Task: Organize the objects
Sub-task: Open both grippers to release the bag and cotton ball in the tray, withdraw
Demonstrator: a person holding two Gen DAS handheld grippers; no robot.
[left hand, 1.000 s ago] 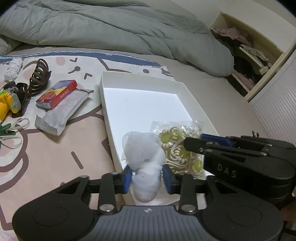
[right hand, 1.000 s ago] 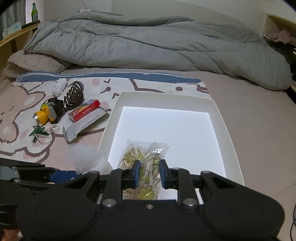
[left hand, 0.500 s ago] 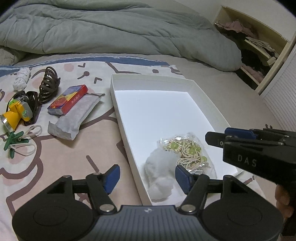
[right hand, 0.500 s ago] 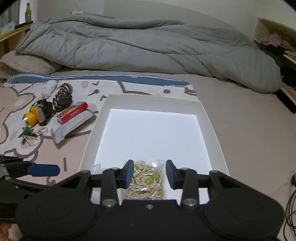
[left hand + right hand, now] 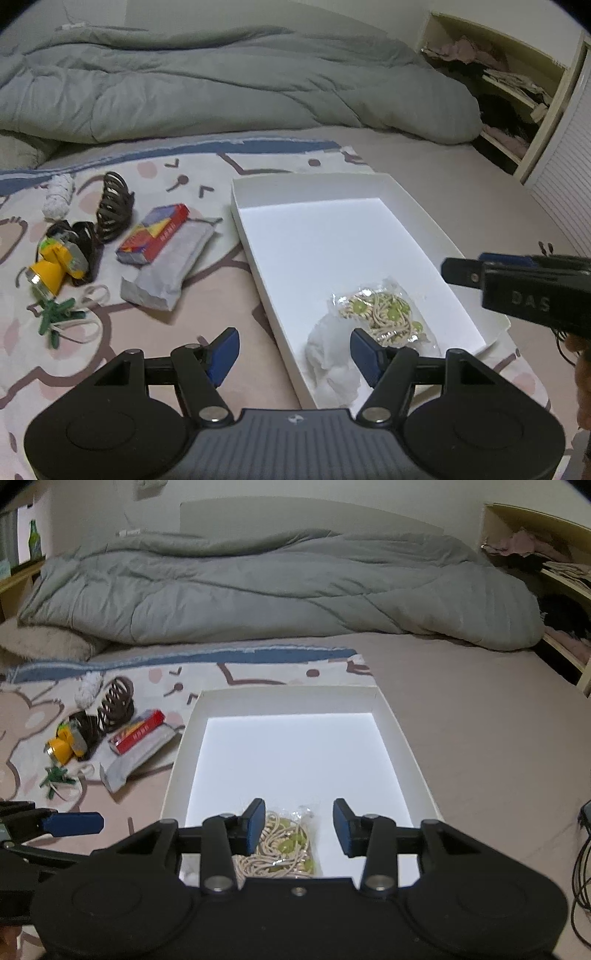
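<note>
The white box [image 5: 424, 218] lies open on the bed, on the edge of a patterned sheet [image 5: 207, 295]; in its near corner sit two things side by side, touching: a white wad [image 5: 328, 354] against the left wall, and a clear bag of beige cords with green beads [image 5: 384, 314] to its right; the rest of the box floor is bare.

The left tool [image 5: 293, 349] hangs over that near corner, jaws well apart with the wad below and between them, neither pad touching it; nothing is held. The right tool [image 5: 299, 825] hangs above the bag, its jaws having just been opening; the bag lies under the gap, nearer the left pad, and the pads are clear of it, so it grips nothing. From the left wrist view the right tool shows at the right edge, with part of a hand under it.

Left of the box, on the sheet, lies a loose group: a red carton [image 5: 155, 232] resting on a grey pouch [image 5: 170, 269]; a brown claw clip [image 5: 112, 210] behind them; a white knotted cloth [image 5: 57, 195] further left; a yellow lamp [image 5: 55, 266] against a dark strap; a green peg [image 5: 55, 317] with white loops nearest the camera.

A grey duvet [image 5: 221, 85] is heaped across the far side of the bed; open shelves [image 5: 509, 96] of clothes stand at the right.
</note>
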